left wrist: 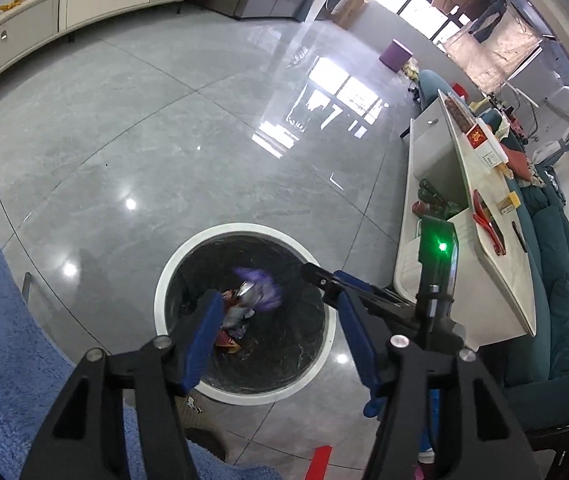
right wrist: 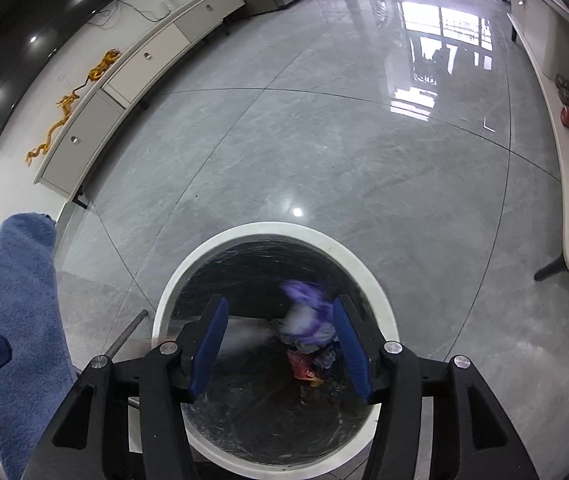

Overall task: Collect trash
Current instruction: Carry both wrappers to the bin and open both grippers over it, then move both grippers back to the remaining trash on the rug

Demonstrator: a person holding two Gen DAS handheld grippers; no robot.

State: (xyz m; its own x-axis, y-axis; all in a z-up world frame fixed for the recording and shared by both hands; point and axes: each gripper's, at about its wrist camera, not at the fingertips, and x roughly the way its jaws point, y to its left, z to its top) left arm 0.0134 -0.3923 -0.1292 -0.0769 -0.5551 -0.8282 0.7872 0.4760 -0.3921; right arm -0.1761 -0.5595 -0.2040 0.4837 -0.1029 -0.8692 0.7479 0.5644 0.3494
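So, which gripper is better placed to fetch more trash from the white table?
Probably the right gripper: the white table stands on its side of the trash bin, and it is open and empty.

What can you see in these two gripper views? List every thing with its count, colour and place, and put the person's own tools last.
Round white-rimmed trash bin with black liner: one, on the grey floor below both grippers.
Blurred purple wrapper: one, purple-white, inside the bin.
Red snack packet: one, red, at the bin's bottom.
Fluffy blue towel: one, left of the bin.
Long low white cabinet: one, by the far wall.
Golden dragon ornament: one, on that cabinet.
Purple cube stool: one, far off.
Left gripper: blue pads, open.
Right gripper: blue pads, open.
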